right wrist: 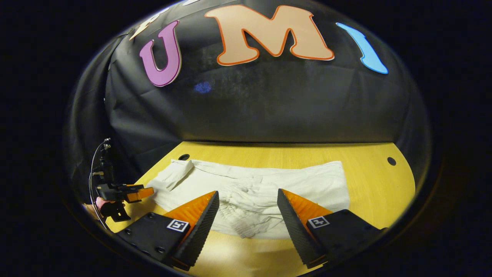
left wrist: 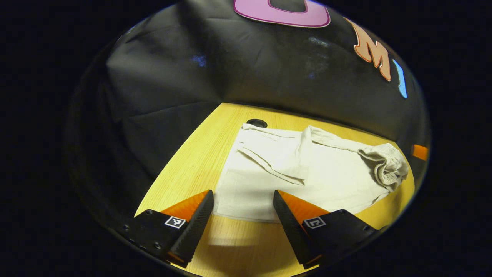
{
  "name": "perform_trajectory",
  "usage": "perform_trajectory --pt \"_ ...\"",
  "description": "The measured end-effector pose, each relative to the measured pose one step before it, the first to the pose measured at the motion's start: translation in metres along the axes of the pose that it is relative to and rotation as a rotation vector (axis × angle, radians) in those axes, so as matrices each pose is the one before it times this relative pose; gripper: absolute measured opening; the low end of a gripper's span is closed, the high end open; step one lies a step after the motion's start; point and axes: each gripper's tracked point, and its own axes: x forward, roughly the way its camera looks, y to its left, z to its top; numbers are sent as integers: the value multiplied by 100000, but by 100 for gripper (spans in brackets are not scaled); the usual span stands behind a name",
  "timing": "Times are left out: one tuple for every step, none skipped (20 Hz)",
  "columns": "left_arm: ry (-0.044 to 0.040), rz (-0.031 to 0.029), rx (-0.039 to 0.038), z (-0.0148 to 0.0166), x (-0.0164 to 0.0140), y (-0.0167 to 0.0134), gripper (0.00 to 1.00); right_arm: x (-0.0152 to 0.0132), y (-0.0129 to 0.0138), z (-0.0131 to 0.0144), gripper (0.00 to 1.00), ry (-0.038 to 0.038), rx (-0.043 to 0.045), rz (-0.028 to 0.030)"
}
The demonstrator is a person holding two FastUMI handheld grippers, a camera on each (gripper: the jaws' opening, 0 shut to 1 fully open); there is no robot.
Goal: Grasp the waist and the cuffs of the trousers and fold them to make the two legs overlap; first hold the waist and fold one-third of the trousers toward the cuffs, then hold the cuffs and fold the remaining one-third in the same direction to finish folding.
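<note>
Cream trousers lie flat on the wooden table, with a flap of cloth folded over at the far left end. Their gathered elastic waist is bunched at the right in the left gripper view. My left gripper hovers open over the near edge of the cloth, holding nothing. In the right gripper view the trousers stretch across the table, and the puckered waist lies just ahead of my open right gripper. The left gripper shows at the far left, beside the cloth's end.
Black cloth walls close the table's back and left sides. Round cable holes sit at the table's far edge. Bare wood lies to the right of the trousers. A fingertip of the right gripper shows beyond the waist.
</note>
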Motion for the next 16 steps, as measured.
perform_trajectory --pt "373 181 780 -43 -130 57 94 -359 -498 98 97 -185 578 -995" --pt "471 391 750 -48 -58 130 94 -346 -731 88 97 -182 94 -1516" --pt "130 248 533 -67 -14 130 92 -363 -622 119 97 -511 -659 -2075" --pt "-148 648 406 -38 60 297 89 -416 -527 291 97 -883 -677 -1664" --pt "451 662 228 -179 77 347 82 -410 -341 224 96 -808 -207 -860" --pt "366 873 286 -94 -114 437 78 -520 -335 287 96 -989 194 -640" --pt "-21 -181 -35 -85 73 137 74 -424 -105 322 96 -821 507 -248" --pt "-553 -667 -668 349 -194 73 71 -485 -90 349 96 -690 472 -244" --pt "-438 -974 -833 162 -291 326 55 -293 -58 220 96 -474 108 -295" --pt "89 -1476 -884 187 -230 208 48 -241 -115 70 96 -454 -185 -352" --pt "281 -1276 -466 71 -348 311 31 -316 -150 115 96 -100 -317 -436" --pt "372 -1116 -205 82 -437 -251 24 -207 -21 80 97 -44 31 -257" --pt "-118 103 -151 323 -220 -42 10 -145 -28 -51 97 29 455 -99" --pt "-162 27 -25 -98 246 -360 4 -311 -34 -92 96 93 559 -68" --pt "-81 32 -948 -39 126 -179 0 -223 -175 -175 96 -26 137 -253" --pt "67 -176 -2218 23 -61 -277 0 -317 -125 -147 97 42 -36 -416"
